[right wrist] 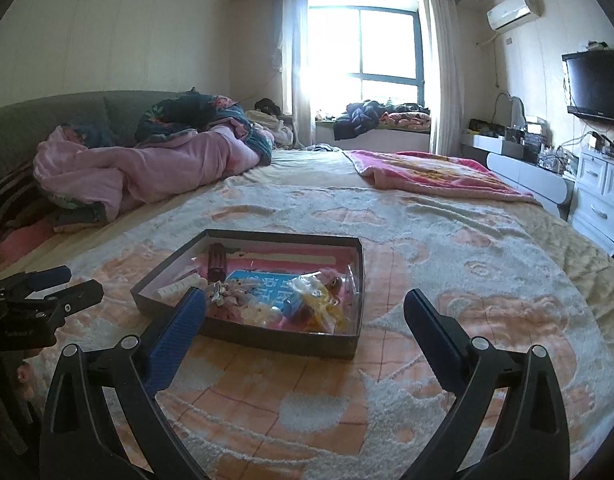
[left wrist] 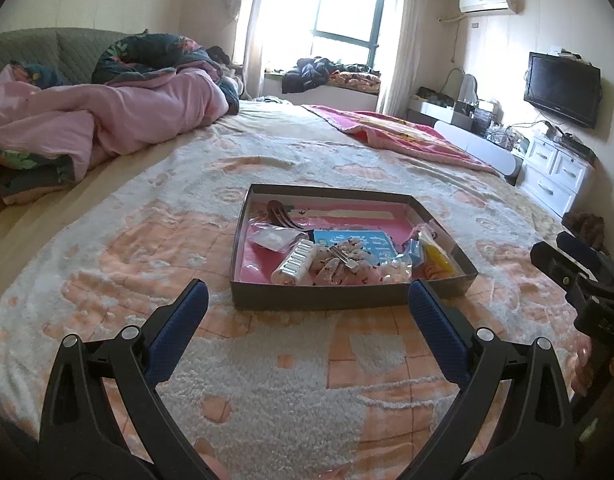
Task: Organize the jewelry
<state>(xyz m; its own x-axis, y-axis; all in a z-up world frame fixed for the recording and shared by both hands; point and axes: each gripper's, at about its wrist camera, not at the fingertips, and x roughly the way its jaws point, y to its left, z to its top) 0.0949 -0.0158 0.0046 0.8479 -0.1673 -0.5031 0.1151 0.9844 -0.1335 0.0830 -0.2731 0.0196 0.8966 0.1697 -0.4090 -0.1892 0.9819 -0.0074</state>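
Note:
A shallow dark box (left wrist: 347,297) with a pink floor sits on the bed. It holds a brown hair claw (left wrist: 281,216), a white comb clip (left wrist: 297,263), a flowery scrunchie with a metal clip (left wrist: 339,264), a blue card (left wrist: 355,242) and small bags with yellow items (left wrist: 437,260). My left gripper (left wrist: 309,292) is open and empty, just short of the box's near wall. My right gripper (right wrist: 305,300) is open and empty, at the box's near right corner (right wrist: 347,344). The box contents (right wrist: 307,300) also show in the right wrist view.
A peach and white fleece blanket (left wrist: 267,360) covers the bed. A crumpled pink duvet (left wrist: 107,112) lies at the far left, a pink blanket (left wrist: 407,136) at the far right. White drawers (left wrist: 555,172) and a TV (left wrist: 563,88) stand along the right wall.

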